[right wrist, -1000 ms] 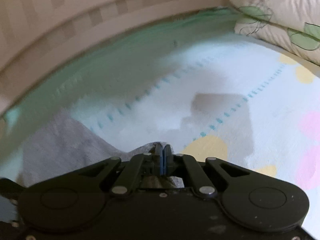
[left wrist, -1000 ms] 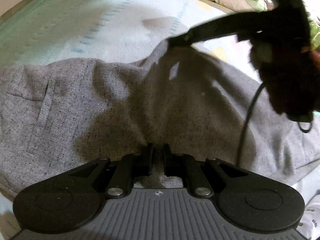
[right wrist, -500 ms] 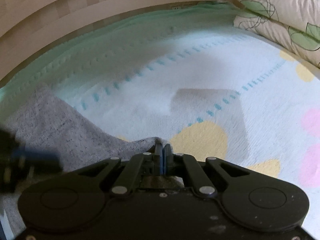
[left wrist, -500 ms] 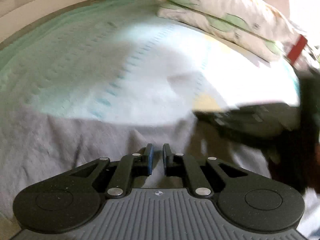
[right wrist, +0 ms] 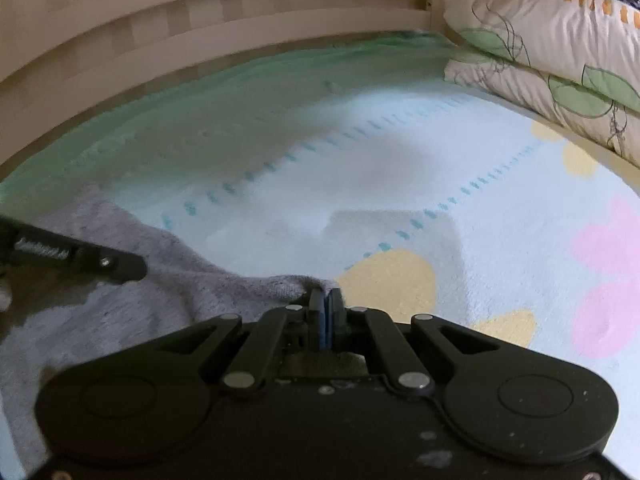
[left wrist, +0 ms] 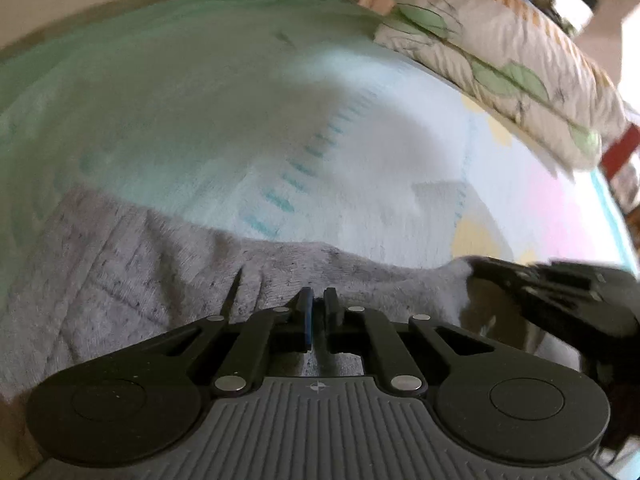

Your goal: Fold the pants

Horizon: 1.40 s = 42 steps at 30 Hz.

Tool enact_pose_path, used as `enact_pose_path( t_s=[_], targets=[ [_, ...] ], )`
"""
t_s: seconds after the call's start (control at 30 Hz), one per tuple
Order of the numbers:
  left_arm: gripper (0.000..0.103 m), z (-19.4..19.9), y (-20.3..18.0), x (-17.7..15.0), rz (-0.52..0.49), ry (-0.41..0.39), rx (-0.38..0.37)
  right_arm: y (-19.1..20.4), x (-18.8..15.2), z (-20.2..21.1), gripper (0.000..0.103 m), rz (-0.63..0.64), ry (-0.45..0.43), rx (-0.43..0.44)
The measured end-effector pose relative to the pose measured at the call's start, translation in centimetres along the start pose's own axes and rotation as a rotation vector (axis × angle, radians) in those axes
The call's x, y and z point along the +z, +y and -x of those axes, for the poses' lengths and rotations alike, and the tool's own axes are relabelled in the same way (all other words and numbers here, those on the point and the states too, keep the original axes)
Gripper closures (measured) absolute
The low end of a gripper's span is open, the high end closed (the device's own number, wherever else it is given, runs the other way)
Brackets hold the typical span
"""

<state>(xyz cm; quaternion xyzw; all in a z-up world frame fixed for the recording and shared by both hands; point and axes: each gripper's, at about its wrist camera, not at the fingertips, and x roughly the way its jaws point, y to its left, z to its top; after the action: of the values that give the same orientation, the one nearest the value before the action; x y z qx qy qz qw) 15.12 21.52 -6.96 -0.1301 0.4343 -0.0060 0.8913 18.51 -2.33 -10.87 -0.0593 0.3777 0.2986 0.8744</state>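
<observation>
Grey speckled pants [left wrist: 132,280] lie on a pastel bedsheet [left wrist: 360,152] and fill the lower left of the left wrist view. My left gripper [left wrist: 318,300] is shut on the pants near their far edge, and grey cloth shows between its fingers. In the right wrist view the pants [right wrist: 120,312] spread to the lower left. There my right gripper [right wrist: 325,294] is shut on a corner of the same edge, which bunches at its tips. Each gripper shows in the other's view: the right gripper [left wrist: 552,280] at the right, the left gripper [right wrist: 80,256] at the left.
Stacked leaf-print pillows [right wrist: 560,48] lie at the far right of the bed. A wooden slatted bed rail [right wrist: 200,20] runs along the back. The sheet [right wrist: 440,168], with green border, teal dashes and yellow and pink spots, stretches beyond the pants.
The left gripper has swung across, so the pants' far edge and the open sheet now show ahead. The left gripper has come into the right wrist view. The right gripper kept its hold.
</observation>
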Motion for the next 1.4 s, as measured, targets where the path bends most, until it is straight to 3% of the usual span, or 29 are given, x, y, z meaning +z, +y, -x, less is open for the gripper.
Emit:
enact_pose_path(
  t_s=[0.07,0.2,0.3,0.4,0.5,0.6,0.7,0.8,0.93,1.07,1.17,1.3,1.4],
  targets=[
    [0.095,0.5,-0.9,0.0,-0.047,-0.026,0.02,-0.3,0.1,-1.9,0.099,-0.004,0.063,-0.019],
    [0.095,3.2,-2.7,-0.3,-0.127,-0.079,0.039,-1.2,0.4,-0.1,0.092,-0.072,-0.005,-0.034],
    [0.094,4.3,-4.2,-1.1,-0.14,-0.061,-0.027,-2.2,-0.4,3.7,0.091,-0.096,-0.054,-0.032],
    [0.094,4.0,-6.1,-2.5,-0.183,0.024,-0.101,-2.7,-2.8,7.1,0.09,-0.099,-0.032,-0.026],
    [0.094,3.2,-8.0,-4.4,-0.242,0.114,-0.14,-3.0,-6.4,9.4,0.09,-0.131,0.038,-0.04],
    [0.094,1.7,-9.2,-6.2,-0.31,0.227,-0.12,-3.3,-9.7,10.6,0.09,-0.17,0.138,-0.054],
    [0.093,1.8,-9.6,-6.7,-0.345,0.216,-0.099,-3.5,-12.8,11.3,0.09,-0.194,0.269,-0.028],
    [0.093,2.0,-9.9,-6.5,-0.319,0.216,-0.085,-3.5,-13.7,12.8,0.09,-0.159,0.333,0.008],
    [0.093,2.6,-11.5,-7.2,-0.306,0.18,-0.102,-4.2,-13.7,16.1,0.09,-0.135,0.318,-0.015],
    [0.093,2.1,-14.2,-8.5,-0.318,0.184,-0.157,-6.8,-14.5,17.4,0.089,-0.217,0.347,-0.044],
    [0.093,1.9,-16.4,-9.4,-0.346,0.196,-0.19,-8.3,-16.9,15.7,0.088,-0.289,0.537,-0.038],
    [0.093,1.3,-19.5,-10.2,-0.375,0.208,-0.244,-9.6,-16.3,18.2,0.088,-0.362,0.449,-0.019],
    [0.093,0.9,-21.8,-10.8,-0.414,0.208,-0.282,-12.1,-15.9,21.5,0.088,-0.422,0.344,-0.09]
  ],
)
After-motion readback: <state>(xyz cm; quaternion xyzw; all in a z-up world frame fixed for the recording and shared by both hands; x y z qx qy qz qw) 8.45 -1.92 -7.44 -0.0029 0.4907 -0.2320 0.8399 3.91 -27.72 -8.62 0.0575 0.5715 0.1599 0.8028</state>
